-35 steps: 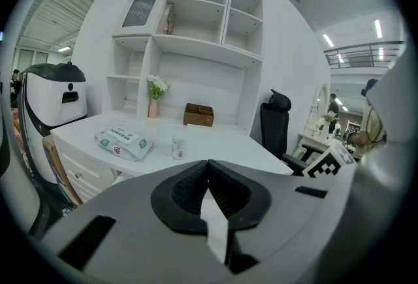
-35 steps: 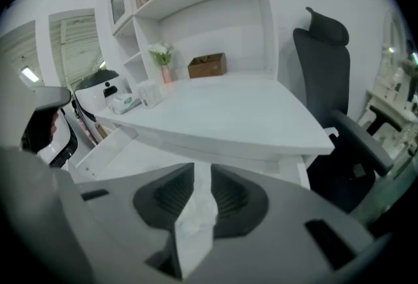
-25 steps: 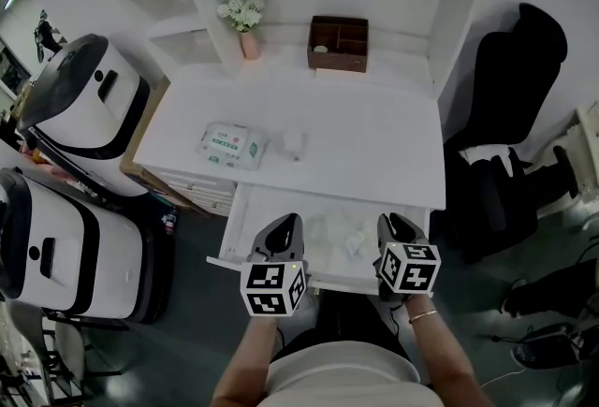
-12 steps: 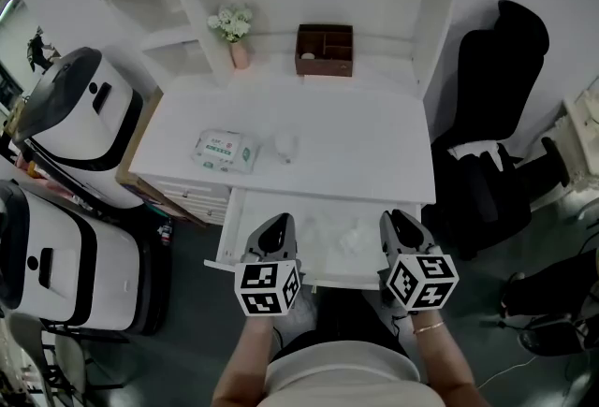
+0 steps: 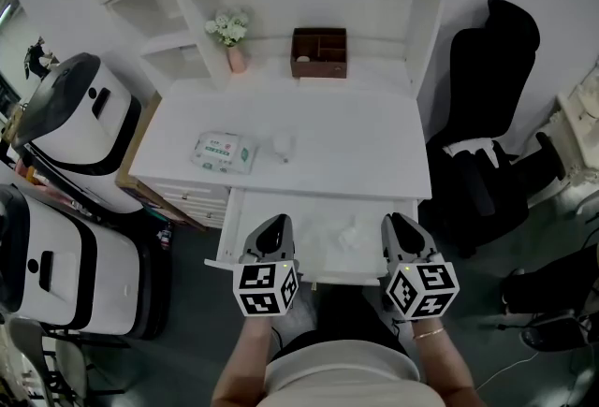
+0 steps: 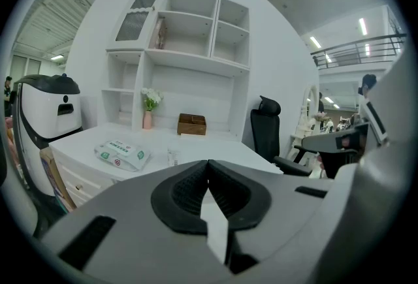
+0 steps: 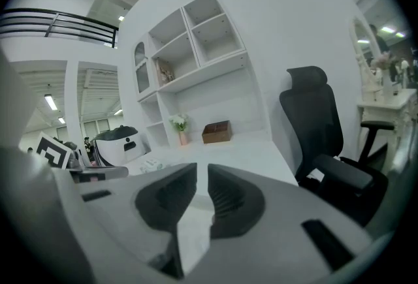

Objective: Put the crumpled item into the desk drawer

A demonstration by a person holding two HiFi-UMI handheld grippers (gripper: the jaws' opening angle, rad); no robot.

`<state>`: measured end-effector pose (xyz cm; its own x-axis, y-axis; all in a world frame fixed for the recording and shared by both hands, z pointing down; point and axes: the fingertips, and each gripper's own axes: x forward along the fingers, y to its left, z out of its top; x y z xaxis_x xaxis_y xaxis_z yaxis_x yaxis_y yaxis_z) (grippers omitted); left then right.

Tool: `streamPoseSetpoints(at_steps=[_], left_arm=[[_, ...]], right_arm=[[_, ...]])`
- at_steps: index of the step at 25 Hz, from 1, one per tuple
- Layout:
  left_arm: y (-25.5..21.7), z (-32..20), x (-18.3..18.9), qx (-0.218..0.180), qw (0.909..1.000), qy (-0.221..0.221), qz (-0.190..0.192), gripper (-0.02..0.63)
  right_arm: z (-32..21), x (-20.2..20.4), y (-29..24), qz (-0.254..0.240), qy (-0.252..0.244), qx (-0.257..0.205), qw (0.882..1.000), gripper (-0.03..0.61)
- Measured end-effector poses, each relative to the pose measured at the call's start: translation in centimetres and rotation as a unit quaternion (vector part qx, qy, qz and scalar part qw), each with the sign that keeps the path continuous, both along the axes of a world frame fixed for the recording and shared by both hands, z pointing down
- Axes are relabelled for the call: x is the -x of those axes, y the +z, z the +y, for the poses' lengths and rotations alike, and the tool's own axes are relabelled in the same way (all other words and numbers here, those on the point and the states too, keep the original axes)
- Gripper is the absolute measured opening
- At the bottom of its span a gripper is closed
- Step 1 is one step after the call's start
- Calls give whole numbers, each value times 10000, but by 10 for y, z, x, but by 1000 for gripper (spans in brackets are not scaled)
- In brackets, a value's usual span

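Desk drawer (image 5: 328, 276) stands open, with one crumpled white item (image 5: 357, 234) lying inside it toward its right half; a fainter pale shape to that item's left cannot be told apart from the drawer floor. By this showing the placing step appears done, and closing the drawer or withdrawing would be the likely next move, calling for a push against the drawer's front edge.

Left gripper (image 5: 273, 229) hangs over the drawer's left front corner, jaw tips touching, nothing between them. Right gripper (image 5: 401, 232) hangs over the drawer's right front corner, jaws a narrow slit apart, likewise holding nothing.

Count: two grippers; one drawer. On the desk (image 5: 365, 148) beyond the drawer are one wipes pack (image 5: 223, 152), one small white object (image 5: 281, 148) of uncertain kind, one wooden box (image 5: 318, 52) and one flower vase (image 5: 231, 45). One black chair (image 5: 487, 115) stands right of the drawer.
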<state>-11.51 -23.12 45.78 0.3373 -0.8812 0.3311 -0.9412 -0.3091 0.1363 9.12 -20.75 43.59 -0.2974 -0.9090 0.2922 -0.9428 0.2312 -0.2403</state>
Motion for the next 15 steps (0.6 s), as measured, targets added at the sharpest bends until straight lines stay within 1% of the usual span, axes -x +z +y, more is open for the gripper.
streamPoseSetpoints(at_steps=[3, 8, 15], left_arm=[[0, 3, 1, -2, 10000, 5, 3, -6], [-1, 7, 2, -21, 10000, -4, 16, -7], [-2, 11, 5, -32, 10000, -19, 20, -6]], right_arm=[[5, 0, -6, 52, 30, -113, 9999, 49], [11, -1, -19, 57, 78, -292, 9995, 6], [17, -1, -30, -14, 89, -432, 9990, 2]])
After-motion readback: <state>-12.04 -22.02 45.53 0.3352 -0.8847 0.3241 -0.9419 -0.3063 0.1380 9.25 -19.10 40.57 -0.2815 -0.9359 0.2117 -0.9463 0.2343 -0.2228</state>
